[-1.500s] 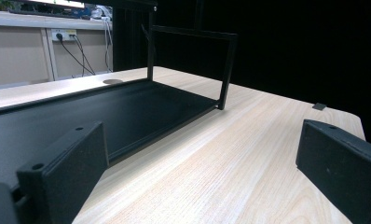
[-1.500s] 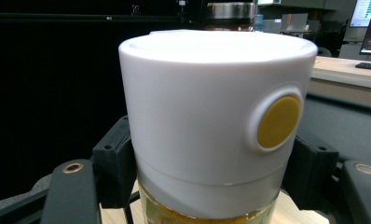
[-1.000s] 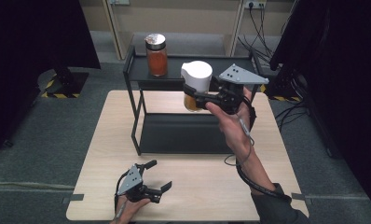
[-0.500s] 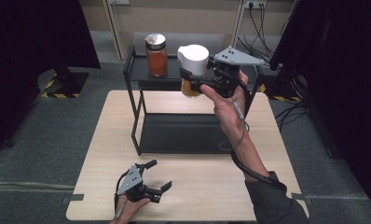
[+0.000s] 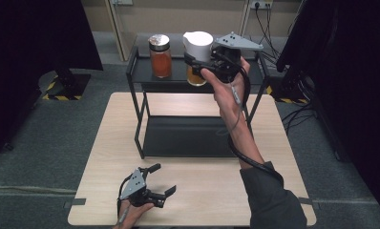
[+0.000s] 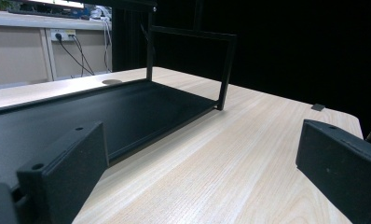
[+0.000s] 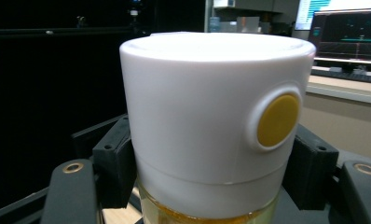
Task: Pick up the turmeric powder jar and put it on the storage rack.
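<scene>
White-capped bottle (image 5: 197, 56) of amber liquid sits clenched in the right claw (image 5: 203, 67), held over the top shelf of the black rack (image 5: 139, 129), just right of a jar (image 5: 160, 56) with a metal lid. Down at the near edge of the table (image 5: 274, 143), the left claw (image 5: 160, 180) rests spread wide, grasping nothing.

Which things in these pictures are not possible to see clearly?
- Bottom of the white-capped jar: in the high view the right gripper and hand cover it, so whether it touches the shelf is unclear.
- The jar's contents: cut off by the bottom edge in the right gripper view.
- Label on the orange jar: too small.
</scene>
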